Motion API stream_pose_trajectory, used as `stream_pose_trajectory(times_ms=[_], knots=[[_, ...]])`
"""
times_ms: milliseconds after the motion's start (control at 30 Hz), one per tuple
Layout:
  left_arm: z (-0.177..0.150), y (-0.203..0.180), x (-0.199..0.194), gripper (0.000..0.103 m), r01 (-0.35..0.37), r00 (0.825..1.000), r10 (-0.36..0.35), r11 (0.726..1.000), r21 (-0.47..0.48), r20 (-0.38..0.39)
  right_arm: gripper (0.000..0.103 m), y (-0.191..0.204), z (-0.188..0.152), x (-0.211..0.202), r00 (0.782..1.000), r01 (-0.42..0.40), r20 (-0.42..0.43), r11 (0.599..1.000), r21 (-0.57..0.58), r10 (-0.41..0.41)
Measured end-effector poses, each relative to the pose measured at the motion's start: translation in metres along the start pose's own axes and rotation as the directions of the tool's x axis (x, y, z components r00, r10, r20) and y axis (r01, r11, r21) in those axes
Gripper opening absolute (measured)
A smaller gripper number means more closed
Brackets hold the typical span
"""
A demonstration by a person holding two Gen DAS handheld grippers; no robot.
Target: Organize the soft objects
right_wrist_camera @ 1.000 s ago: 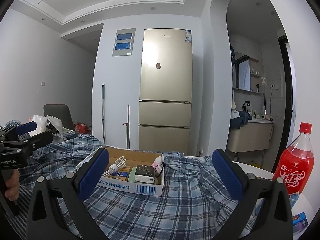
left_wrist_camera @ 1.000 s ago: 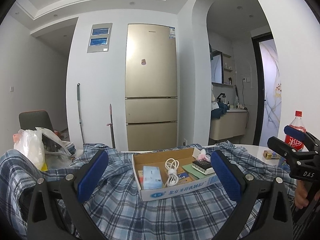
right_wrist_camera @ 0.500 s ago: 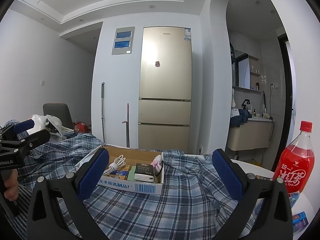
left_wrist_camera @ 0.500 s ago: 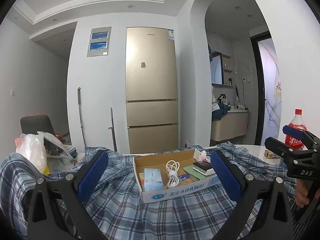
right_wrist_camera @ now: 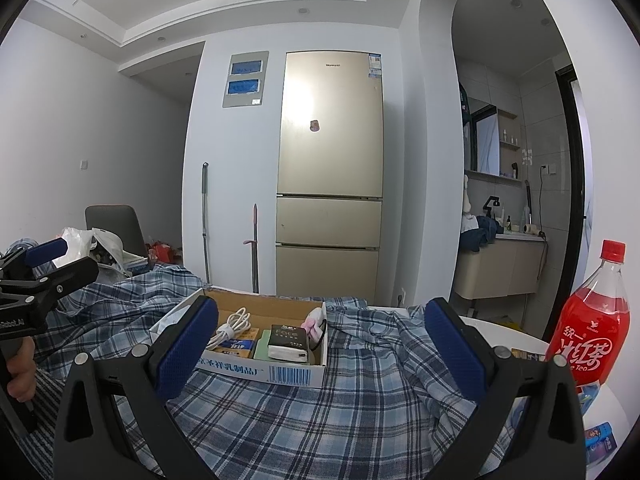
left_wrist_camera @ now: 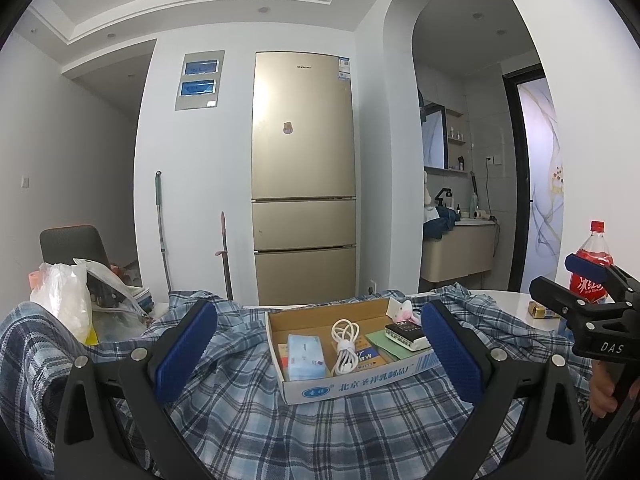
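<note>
A blue plaid cloth (left_wrist_camera: pixel 328 436) (right_wrist_camera: pixel 340 420) lies spread and rumpled over the table. On it rests a shallow cardboard box (left_wrist_camera: pixel 360 382) (right_wrist_camera: pixel 256 370) holding a blue tissue pack (left_wrist_camera: pixel 306 356), a white cable (left_wrist_camera: pixel 346 346) (right_wrist_camera: pixel 234 326), a dark tissue pack (right_wrist_camera: pixel 288 342) and a pink soft item (right_wrist_camera: pixel 314 324). My left gripper (left_wrist_camera: pixel 318 354) is open just in front of the box, nothing between its fingers. My right gripper (right_wrist_camera: pixel 322 354) is open too, above the cloth to the box's right. Each gripper shows in the other's view: the right gripper (left_wrist_camera: pixel 592 312) and the left gripper (right_wrist_camera: pixel 36 280).
A red iced-tea bottle (right_wrist_camera: pixel 592 332) (left_wrist_camera: pixel 594 268) stands on the white table (right_wrist_camera: pixel 516 336) at the right, with small packets (right_wrist_camera: pixel 598 436) near it. A white plastic bag (left_wrist_camera: pixel 68 300) sits at the far left beside a chair (left_wrist_camera: pixel 74 242). A gold fridge (left_wrist_camera: pixel 304 176) stands behind.
Both views have tilted slightly upward, so the box and cloth sit a little lower in the frames. Both grippers stay open and hold nothing.
</note>
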State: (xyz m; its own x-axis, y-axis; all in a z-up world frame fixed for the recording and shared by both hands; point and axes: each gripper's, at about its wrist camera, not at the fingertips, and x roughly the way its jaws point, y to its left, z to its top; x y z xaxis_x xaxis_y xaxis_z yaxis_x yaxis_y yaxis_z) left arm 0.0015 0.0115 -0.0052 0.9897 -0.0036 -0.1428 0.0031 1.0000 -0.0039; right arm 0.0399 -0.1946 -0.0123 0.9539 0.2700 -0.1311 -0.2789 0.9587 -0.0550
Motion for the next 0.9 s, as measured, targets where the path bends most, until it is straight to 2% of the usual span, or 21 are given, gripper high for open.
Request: stream_pose_trajectory(times_ms=[567, 900], knots=[[0.0015, 0.0009, -0.0023, 0.103, -0.003, 1.000, 0.003, 1.000, -0.007, 0.006, 0.103, 0.0012, 0.0002, -0.0005, 1.000, 0.000, -0.002, 1.000, 0.004, 0.000], [0.0015, 0.0028, 0.0002, 0.103, -0.005, 1.000, 0.005, 1.000, -0.027, -0.018, 0.103, 0.0018, -0.0007, 0.0004, 1.000, -0.001, 0.005, 1.000, 0.004, 0.001]])
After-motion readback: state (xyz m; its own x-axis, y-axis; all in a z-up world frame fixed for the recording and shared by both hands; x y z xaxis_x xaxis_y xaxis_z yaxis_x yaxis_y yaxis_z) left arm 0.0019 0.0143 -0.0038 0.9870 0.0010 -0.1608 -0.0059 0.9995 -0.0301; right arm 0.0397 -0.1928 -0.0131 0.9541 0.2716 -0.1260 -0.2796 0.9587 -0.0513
